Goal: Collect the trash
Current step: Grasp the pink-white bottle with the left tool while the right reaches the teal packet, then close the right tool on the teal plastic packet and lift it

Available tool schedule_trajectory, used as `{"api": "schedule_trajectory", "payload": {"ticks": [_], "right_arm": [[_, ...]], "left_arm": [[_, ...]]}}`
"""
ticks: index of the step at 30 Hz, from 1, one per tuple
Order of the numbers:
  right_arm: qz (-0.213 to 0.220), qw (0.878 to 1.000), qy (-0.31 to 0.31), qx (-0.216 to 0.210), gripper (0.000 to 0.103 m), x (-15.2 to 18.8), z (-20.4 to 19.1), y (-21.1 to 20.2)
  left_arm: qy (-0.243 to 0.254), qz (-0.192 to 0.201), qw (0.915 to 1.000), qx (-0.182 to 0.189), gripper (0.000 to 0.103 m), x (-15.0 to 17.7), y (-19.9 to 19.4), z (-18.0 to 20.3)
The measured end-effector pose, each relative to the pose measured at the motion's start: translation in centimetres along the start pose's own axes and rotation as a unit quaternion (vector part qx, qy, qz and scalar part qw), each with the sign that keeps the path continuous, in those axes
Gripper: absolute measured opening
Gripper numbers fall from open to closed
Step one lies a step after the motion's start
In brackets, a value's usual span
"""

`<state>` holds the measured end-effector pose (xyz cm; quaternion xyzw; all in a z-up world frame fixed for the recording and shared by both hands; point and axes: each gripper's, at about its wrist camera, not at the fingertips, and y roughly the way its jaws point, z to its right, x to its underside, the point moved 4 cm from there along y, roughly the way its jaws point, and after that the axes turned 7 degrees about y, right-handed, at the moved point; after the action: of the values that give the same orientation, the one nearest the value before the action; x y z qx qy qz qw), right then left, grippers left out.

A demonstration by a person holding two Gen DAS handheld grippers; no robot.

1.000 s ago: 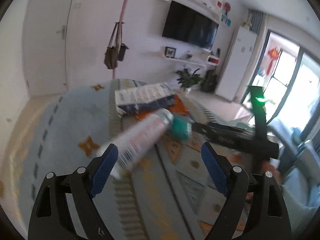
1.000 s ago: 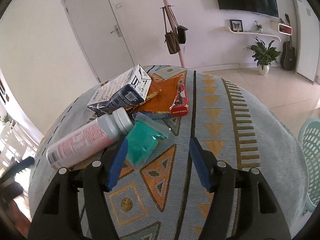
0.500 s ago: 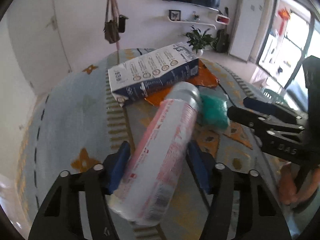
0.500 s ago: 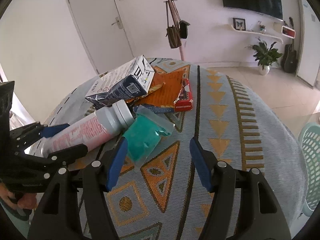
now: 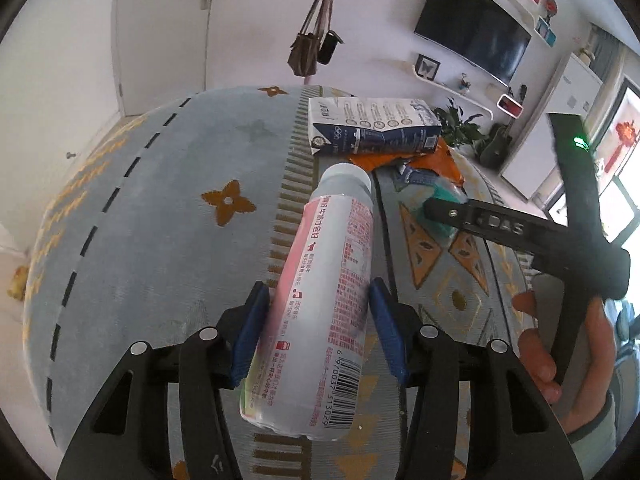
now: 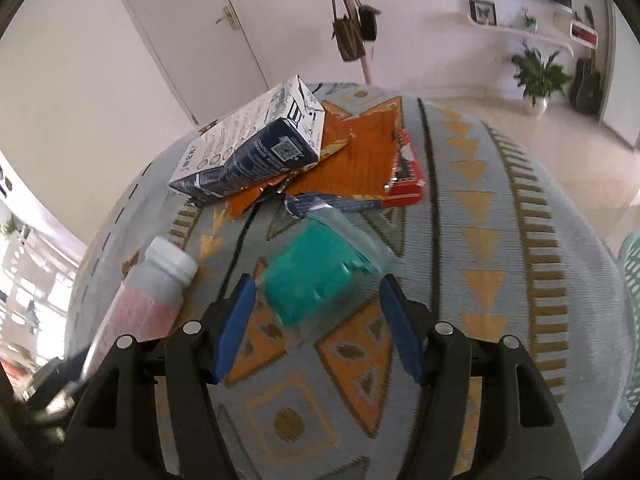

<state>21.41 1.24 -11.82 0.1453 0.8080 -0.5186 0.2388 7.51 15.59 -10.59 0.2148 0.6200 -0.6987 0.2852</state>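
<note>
A white and pink bottle (image 5: 336, 260) with a grey cap lies along my left gripper (image 5: 318, 320), whose jaws are closing; both blue pads touch its sides. The bottle (image 6: 152, 292) also shows at the left of the right wrist view. My right gripper (image 6: 318, 328) stands open over a teal packet (image 6: 316, 276) in clear plastic, a pad on either side, with a gap on the right. A blue and white milk carton (image 6: 248, 148) rests on an orange wrapper (image 6: 360, 156) behind it.
Everything lies on a patterned grey and orange rug (image 5: 160, 220). A red wrapper (image 6: 406, 176) sits beside the orange one. A pale green basket (image 6: 630, 280) stands at the right edge. A person's hand (image 5: 576, 352) holds the right gripper's handle.
My left gripper came down around the bottle and narrowed until its pads met the sides. My right gripper shifted so the teal packet now sits between its fingers.
</note>
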Motion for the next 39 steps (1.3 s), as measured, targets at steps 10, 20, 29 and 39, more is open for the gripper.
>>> {"api": "schedule_trajectory", "payload": {"ticks": [10,20,29,39], "right_arm": [[-0.001,1.000,0.006,0.029,0.061,-0.6,-0.3,0.1],[0.000,1.000,0.026,0.001,0.061,3.2,1.5,-3.7],[-0.026,0.999,0.014,-0.020,0.060,2.9,-0.3,-2.0],[-0.035,0.997,0.057,-0.028,0.061,-1.7,0.2,1.2]], "left_arm": [[0.017,0.000,0.9998,-0.006,0.054,-1.2,0.9,0.4],[0.033,0.005,0.9992,-0.023,0.056,0.0,2.5,0.7],[0.040,0.012,0.9985,-0.034,0.055,0.2,2.4,1.0],[0.036,0.013,0.9988,-0.029,0.055,0.0,2.3,0.8]]}}
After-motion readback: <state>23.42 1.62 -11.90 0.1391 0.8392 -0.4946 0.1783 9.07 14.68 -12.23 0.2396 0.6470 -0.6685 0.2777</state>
